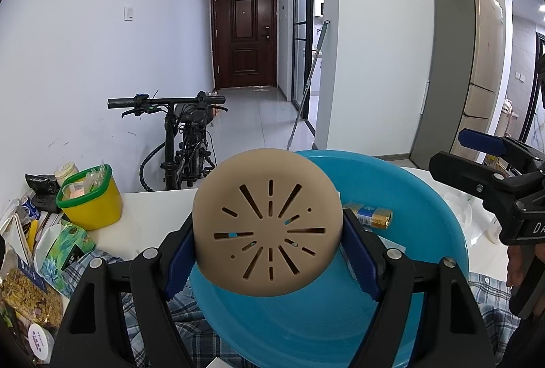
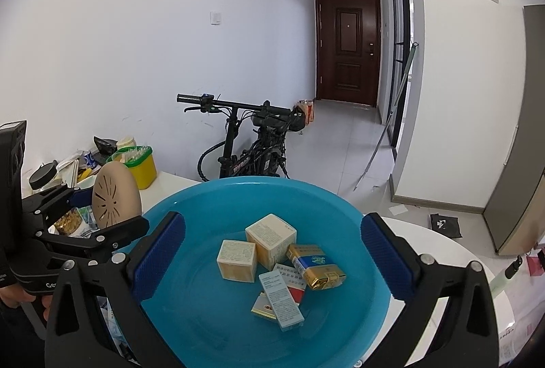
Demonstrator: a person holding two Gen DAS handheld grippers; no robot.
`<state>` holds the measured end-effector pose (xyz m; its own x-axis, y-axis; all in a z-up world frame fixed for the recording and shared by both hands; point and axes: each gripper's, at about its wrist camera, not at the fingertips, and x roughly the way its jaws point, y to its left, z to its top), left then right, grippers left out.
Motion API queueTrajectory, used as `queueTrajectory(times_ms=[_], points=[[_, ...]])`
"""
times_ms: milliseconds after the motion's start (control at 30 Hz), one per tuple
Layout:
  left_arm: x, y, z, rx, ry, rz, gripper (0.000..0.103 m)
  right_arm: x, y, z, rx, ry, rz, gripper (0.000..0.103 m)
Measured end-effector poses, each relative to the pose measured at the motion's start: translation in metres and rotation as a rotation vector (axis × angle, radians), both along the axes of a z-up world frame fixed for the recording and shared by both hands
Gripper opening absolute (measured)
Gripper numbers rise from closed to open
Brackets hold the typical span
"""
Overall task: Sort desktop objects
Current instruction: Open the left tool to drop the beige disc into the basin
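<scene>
My left gripper (image 1: pixel 269 252) is shut on a round beige slotted disc (image 1: pixel 267 221) and holds it over the near edge of a blue basin (image 1: pixel 425 197). From the right wrist view the disc (image 2: pixel 115 199) and left gripper (image 2: pixel 109 214) sit at the basin's left rim. The blue basin (image 2: pixel 211 317) holds several small boxes: two cream cartons (image 2: pixel 270 235), a gold and blue pack (image 2: pixel 315 266) and a pale blue box (image 2: pixel 281 300). My right gripper (image 2: pixel 272 262) is open and empty above the basin; it shows in the left wrist view (image 1: pixel 477 160) at the right.
A yellow tub with a green rim (image 1: pixel 90 197) stands on the white table (image 1: pixel 153 211) at the left. Snack bags (image 1: pixel 30 283) and clutter lie at the left edge. A checked cloth (image 1: pixel 190 327) lies under the basin. A folding bike (image 1: pixel 184 136) stands behind the table.
</scene>
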<state>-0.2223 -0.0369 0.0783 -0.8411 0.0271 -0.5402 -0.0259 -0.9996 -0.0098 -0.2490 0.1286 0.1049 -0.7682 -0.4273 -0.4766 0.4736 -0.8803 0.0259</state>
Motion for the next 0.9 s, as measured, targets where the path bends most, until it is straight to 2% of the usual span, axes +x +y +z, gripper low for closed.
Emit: queueTrajectory(times_ms=[300,400,467,700,900], points=[[0.0001,0.0007,0.0000,-0.001,0.003,-0.002,0.081,-0.0003,0.0041,0.0008,-0.003,-0.005,0.001,0.102],[0.0001,0.0008,-0.0002,0.006,-0.001,-0.006,0.092,-0.0004,0.0040,0.0008,-0.001,-0.004,0.001,0.102],[0.0005,0.0014,0.0002,0.000,0.000,0.001,0.103,-0.0001,0.0040,0.0016,0.001,-0.004,0.000,0.102],[-0.0015,0.0025,-0.0019,-0.006,-0.033,0.025,0.103,-0.0001,0.0068,0.0030,-0.001,-0.005,-0.003,0.102],[0.0008,0.0034,0.0000,-0.021,-0.027,0.032,0.103,0.0014,0.0064,0.0020,0.002,-0.005,0.002,0.102]])
